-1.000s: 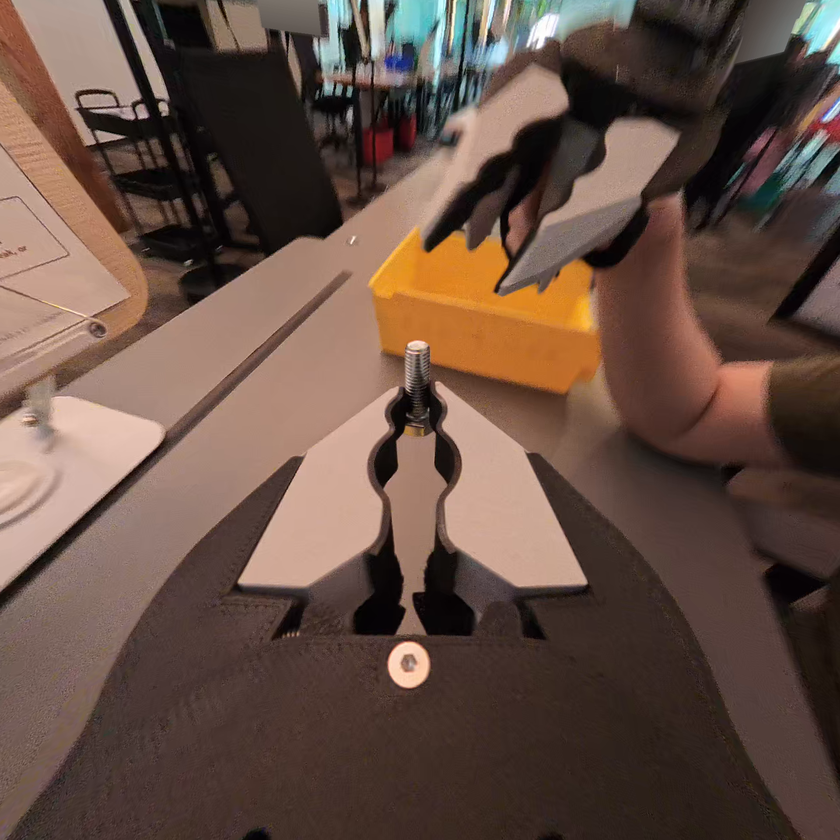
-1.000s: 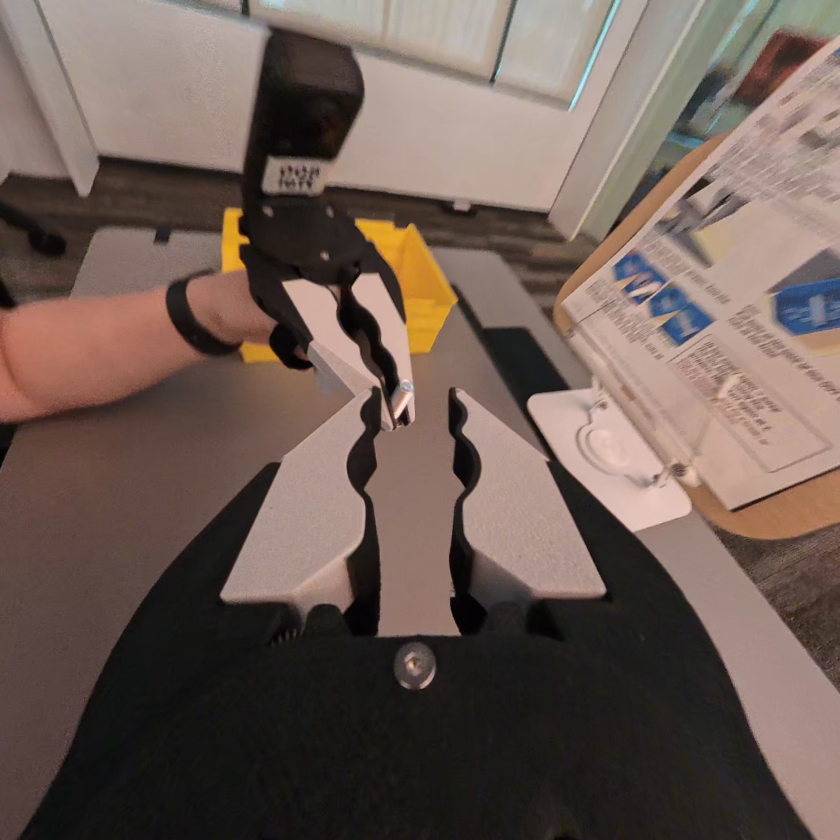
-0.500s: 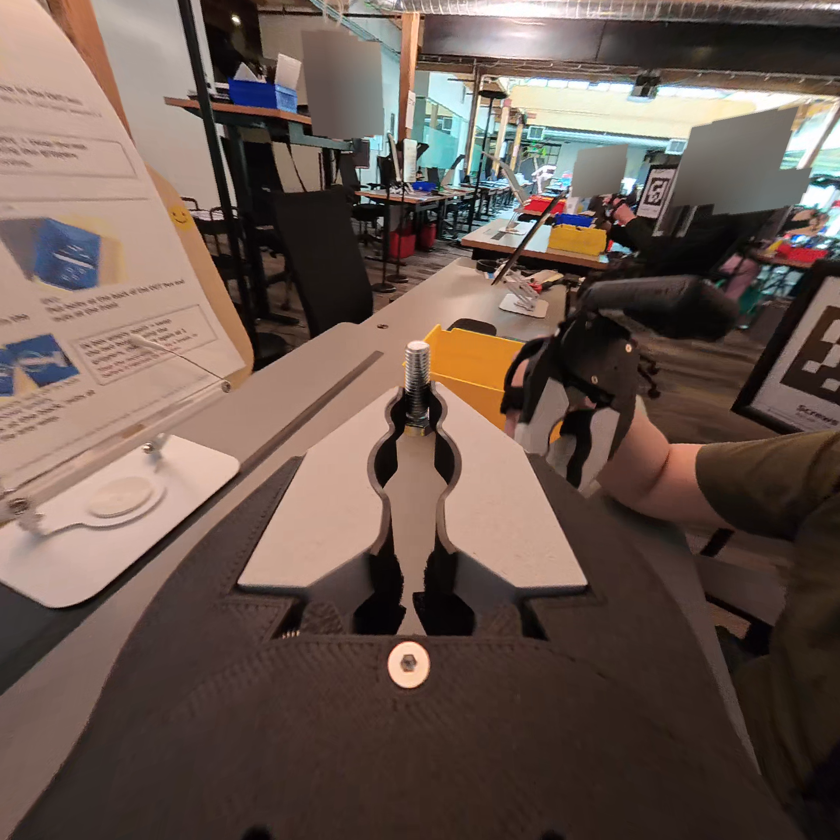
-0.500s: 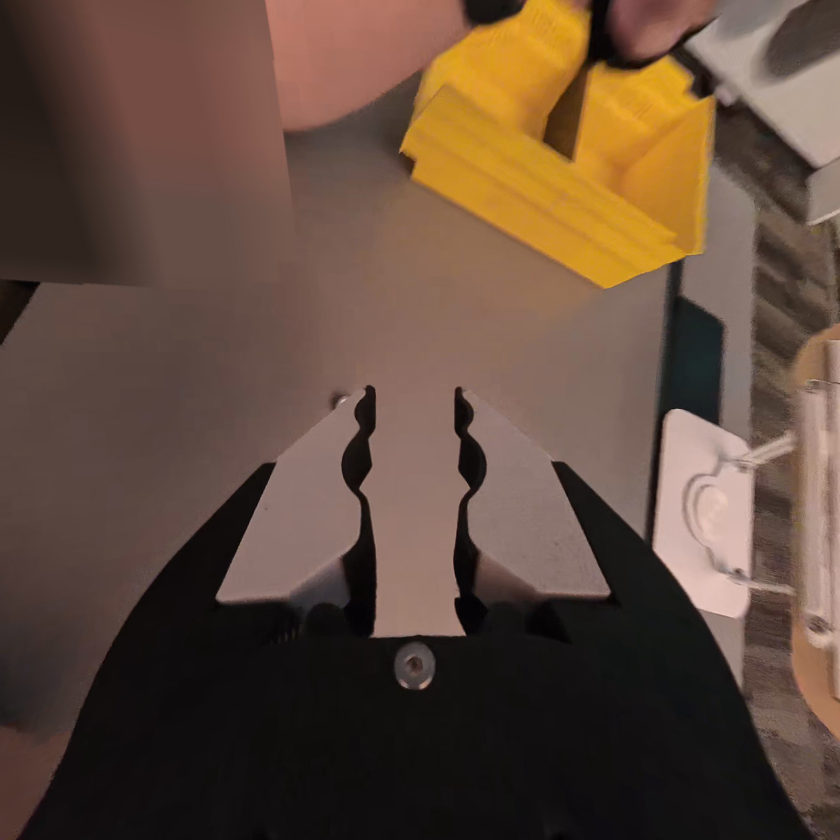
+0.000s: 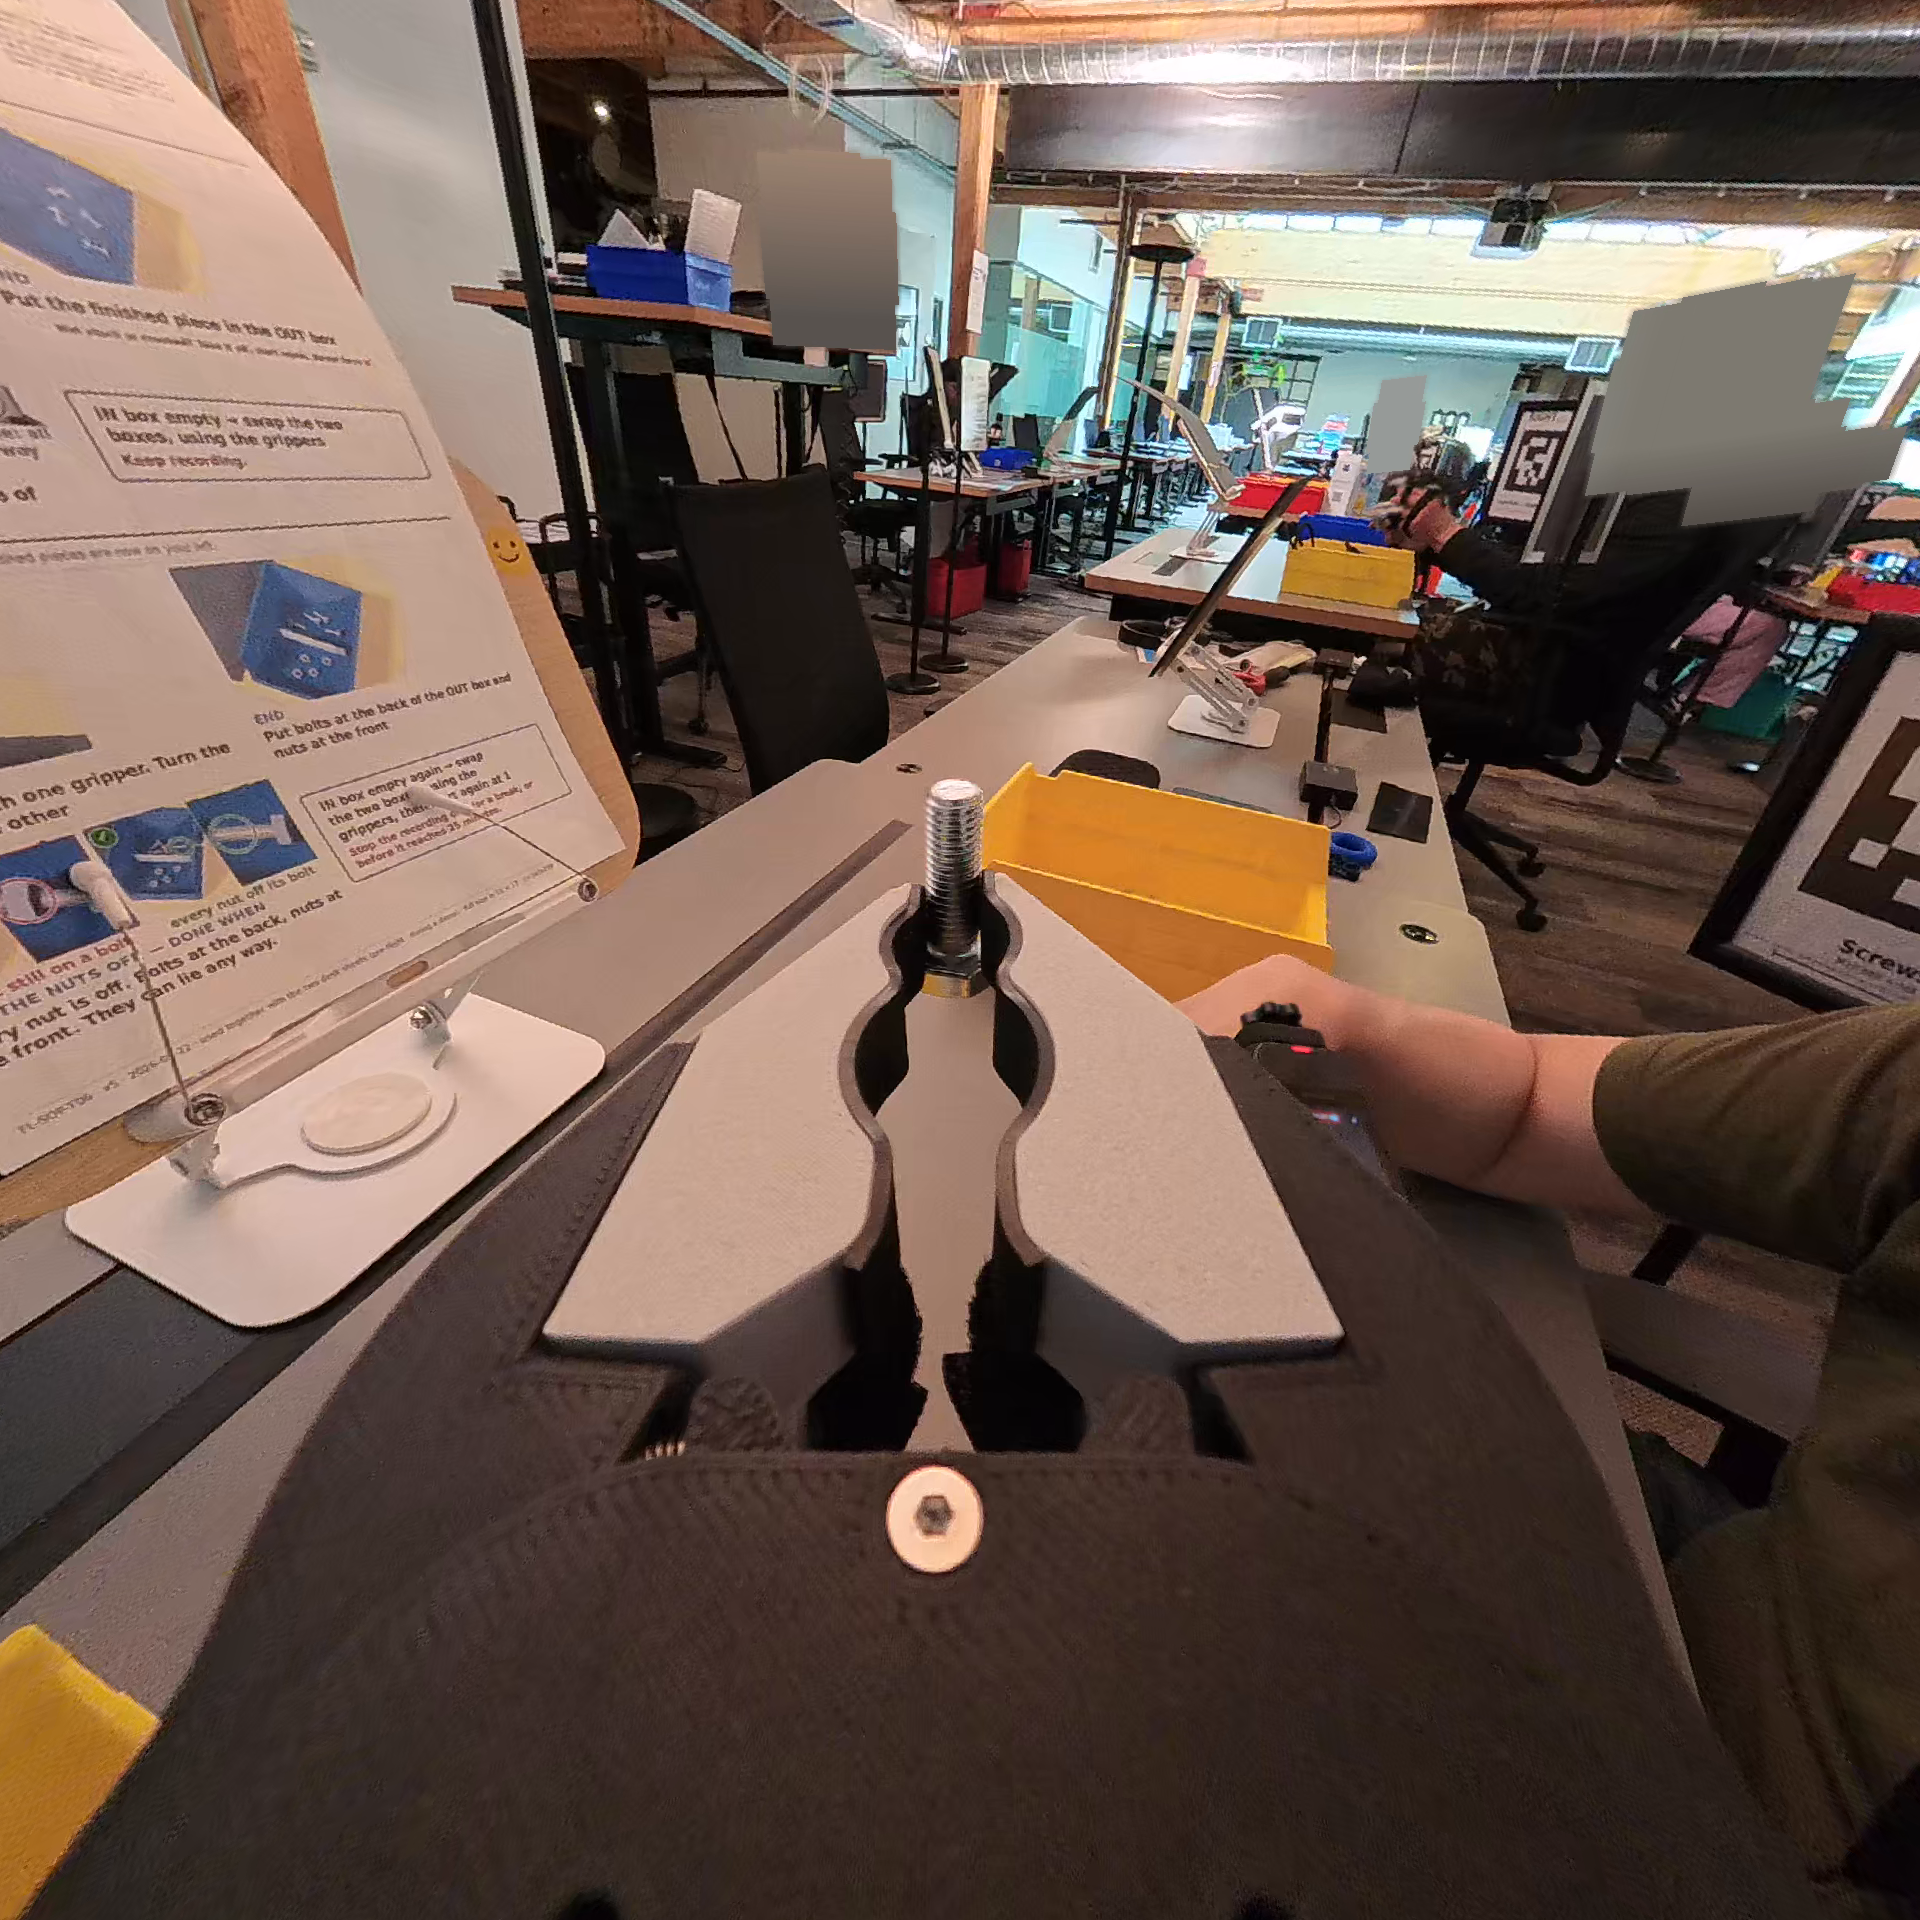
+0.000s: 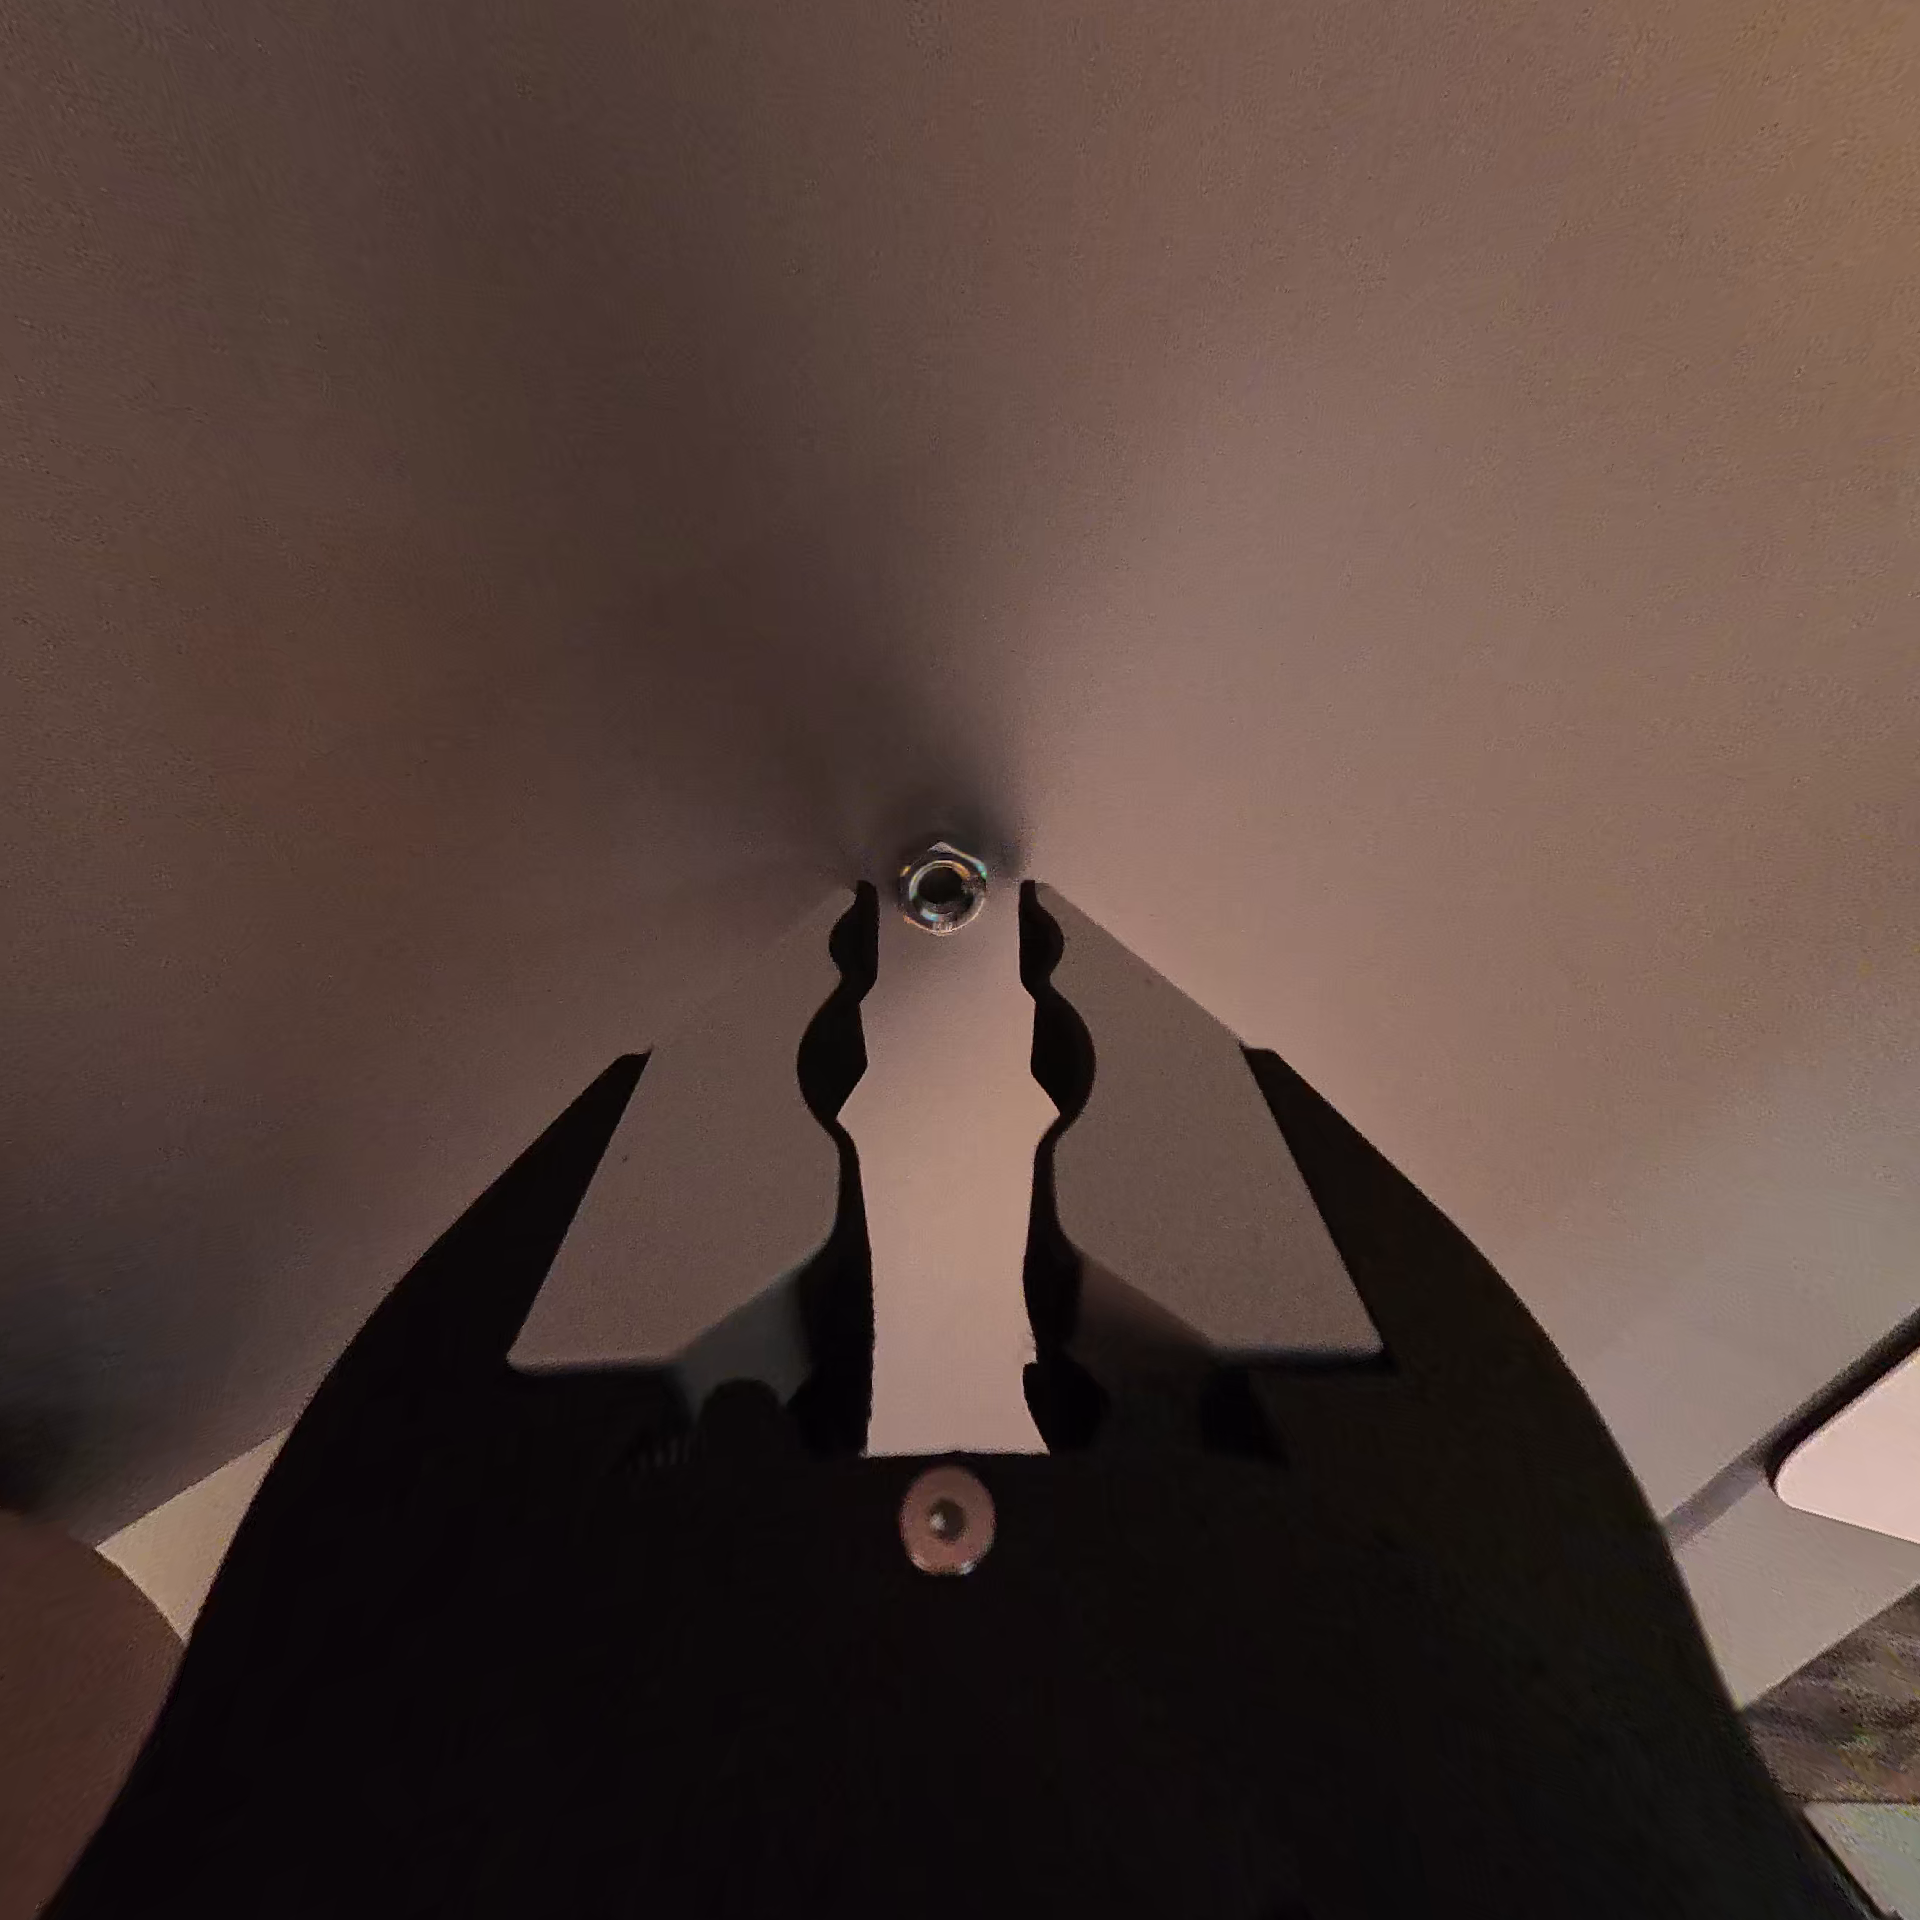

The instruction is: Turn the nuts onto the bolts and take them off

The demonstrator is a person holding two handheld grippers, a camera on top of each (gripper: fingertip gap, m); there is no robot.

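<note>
My left gripper (image 5: 954, 914) is shut on a silver bolt (image 5: 954, 862) and holds it upright by its head end, threaded shaft pointing up, above the grey table (image 5: 727, 914). In the right wrist view, my right gripper (image 6: 945, 896) is open and points straight down close over the table (image 6: 935, 416). A small silver hex nut (image 6: 942, 890) lies flat on the table, just ahead of and between the two fingertips, apart from both. In the left wrist view the right gripper is mostly hidden behind my left one; only the arm (image 5: 1434, 1091) shows.
A yellow bin (image 5: 1164, 883) stands on the table beyond the bolt. A white stand (image 5: 343, 1143) with an instruction sheet (image 5: 208, 623) is at the left. Another yellow bin corner (image 5: 52, 1756) shows at the bottom left. Chairs and other desks lie beyond. There is about 30 centimetres between the tips of the two grippers.
My right gripper has swung from facing the left gripper to pointing down and has dropped low over the table around the nut. My left gripper has tilted up, still holding the bolt.
</note>
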